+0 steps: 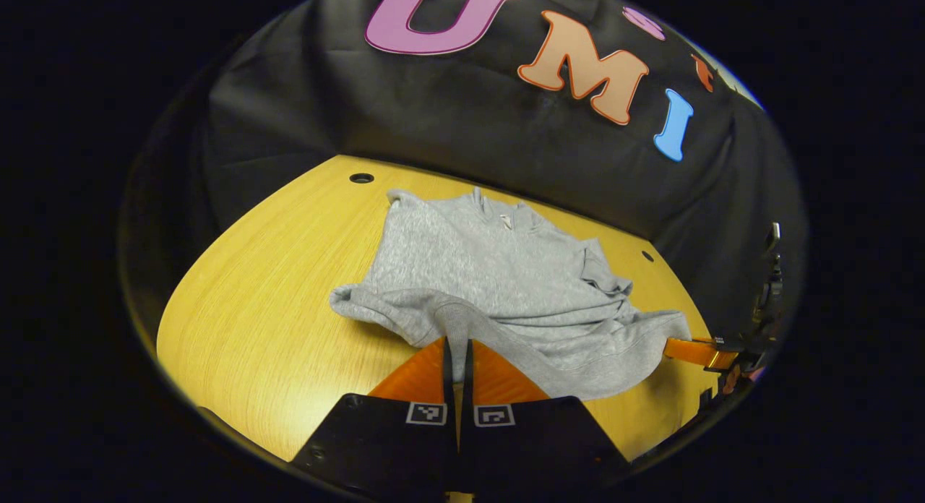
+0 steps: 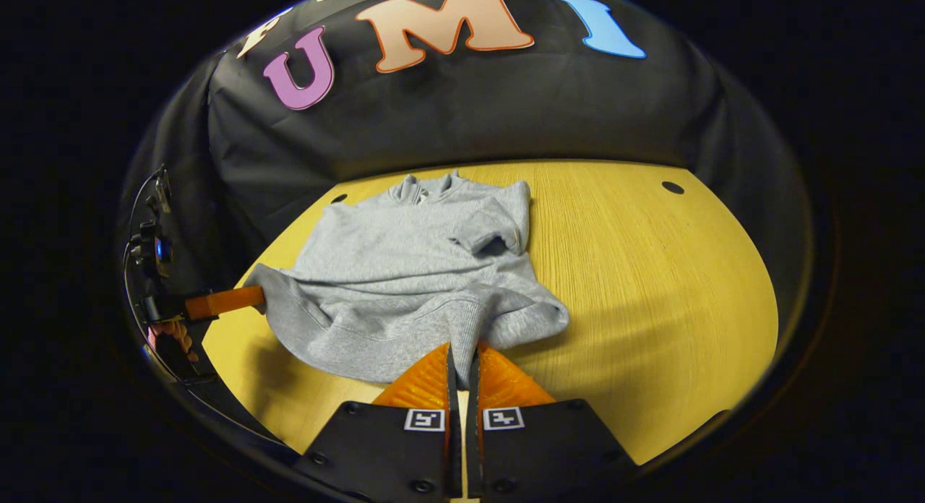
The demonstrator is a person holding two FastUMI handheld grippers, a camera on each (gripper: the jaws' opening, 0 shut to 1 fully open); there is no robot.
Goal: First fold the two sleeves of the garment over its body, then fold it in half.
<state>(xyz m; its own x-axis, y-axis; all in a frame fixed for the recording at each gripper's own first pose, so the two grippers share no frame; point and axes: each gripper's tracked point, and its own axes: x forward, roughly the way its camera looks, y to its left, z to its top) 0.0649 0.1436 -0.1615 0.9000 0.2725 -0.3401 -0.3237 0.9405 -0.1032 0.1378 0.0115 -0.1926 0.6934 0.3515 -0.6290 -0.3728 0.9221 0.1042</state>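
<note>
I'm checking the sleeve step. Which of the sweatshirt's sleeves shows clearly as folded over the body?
In the right gripper view, the sleeve by the sweatshirt's right shoulder lies folded inward, cuff on the chest.

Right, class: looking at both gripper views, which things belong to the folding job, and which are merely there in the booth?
Belonging to the job:
- grey garment, sleeves already folded in
- left gripper, shut on the garment's hem
- right gripper, shut on the hem too

Merely there:
- wooden table
- black cloth wall
- holes in the table
</note>
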